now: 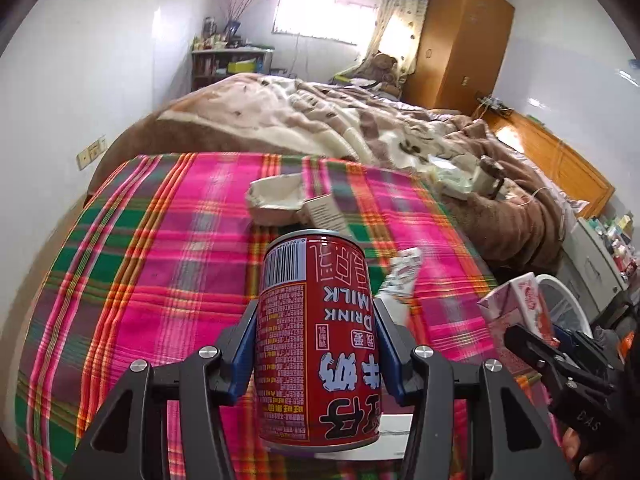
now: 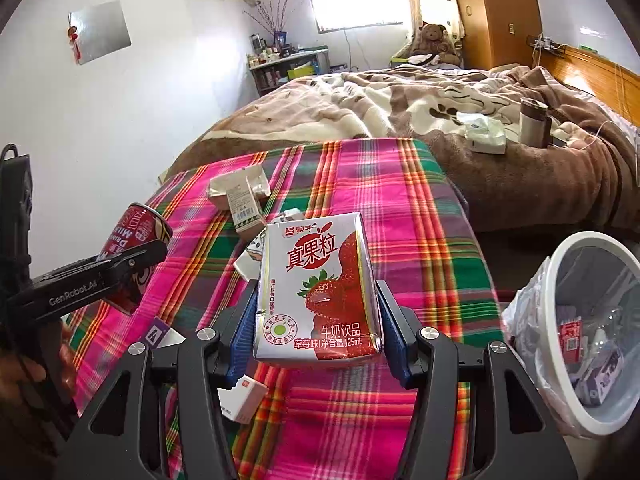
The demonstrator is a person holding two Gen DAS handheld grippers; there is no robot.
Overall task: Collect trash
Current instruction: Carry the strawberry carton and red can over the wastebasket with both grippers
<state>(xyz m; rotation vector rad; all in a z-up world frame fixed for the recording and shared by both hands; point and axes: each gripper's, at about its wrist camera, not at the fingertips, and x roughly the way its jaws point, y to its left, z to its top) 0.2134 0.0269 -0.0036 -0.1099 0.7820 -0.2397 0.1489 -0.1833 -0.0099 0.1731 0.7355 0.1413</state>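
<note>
My left gripper (image 1: pixel 316 320) is shut on a red milk drink can (image 1: pixel 316 340), held upside down above the plaid cloth (image 1: pixel 160 260). The can also shows in the right wrist view (image 2: pixel 134 240) at the left. My right gripper (image 2: pixel 316 304) is shut on a strawberry milk carton (image 2: pixel 318 288); the carton also shows in the left wrist view (image 1: pixel 516 312). Loose trash lies on the cloth: a crushed beige carton (image 1: pixel 276 200), a flattened box (image 2: pixel 244 204), a crumpled wrapper (image 1: pixel 400 276) and a small white box (image 2: pixel 244 398).
A white trash bin (image 2: pixel 580 420) with a plastic liner and some trash inside stands at the right, below the cloth's edge. A bed with a brown blanket (image 2: pixel 440 120) lies behind, holding a tissue pack (image 2: pixel 484 132) and a flask (image 2: pixel 532 122).
</note>
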